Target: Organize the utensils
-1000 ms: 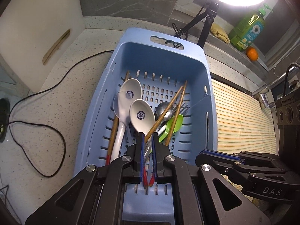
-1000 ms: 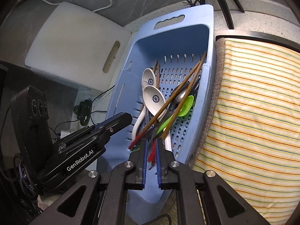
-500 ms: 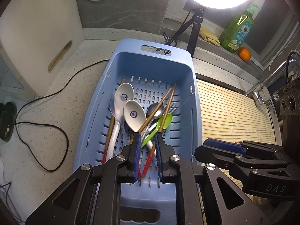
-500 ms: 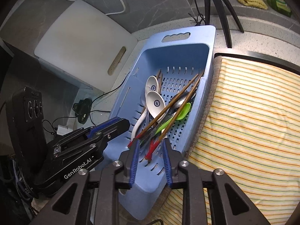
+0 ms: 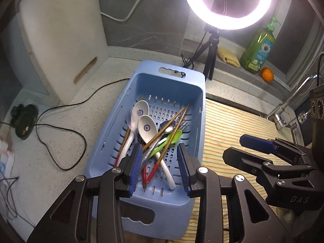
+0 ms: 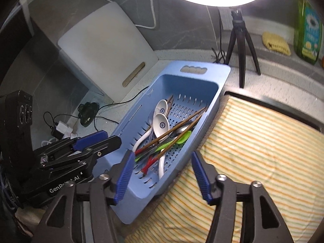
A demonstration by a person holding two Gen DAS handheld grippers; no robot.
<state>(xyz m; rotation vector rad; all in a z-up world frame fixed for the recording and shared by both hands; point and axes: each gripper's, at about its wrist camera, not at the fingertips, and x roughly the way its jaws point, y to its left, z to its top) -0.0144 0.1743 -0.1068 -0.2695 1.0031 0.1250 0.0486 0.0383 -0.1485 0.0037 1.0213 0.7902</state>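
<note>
Both opening, empty: left gripper (image 5: 160, 167) and right gripper (image 6: 163, 175) above the slotted blue plastic basket (image 5: 199, 109) holding white ceramic spoons (image 5: 147, 126), red-tipped wooden chopsticks (image 5: 172, 136). Only in left view: orange fruit (image 5: 267, 74), chrome faucet (image 5: 291, 99). Only in right: white plug adapter (image 6: 63, 128).

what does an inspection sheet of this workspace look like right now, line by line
surface: speckled countertop, striped towel to the basket's right
job's things: blue basket holds two white spoons, a green spoon, a metal spoon, red-tipped chopsticks lying crossed
clutter: white cutting board leaning on the wall, green soap bottle, orange, yellow sponge
grippers: left hand-held gripper opening, above the basket, nothing between its pads; right hand-held gripper opening, empty
cables: black cable looping on the counter, white cable on the wall
surroundings: ring light on a tripod, faucet
</note>
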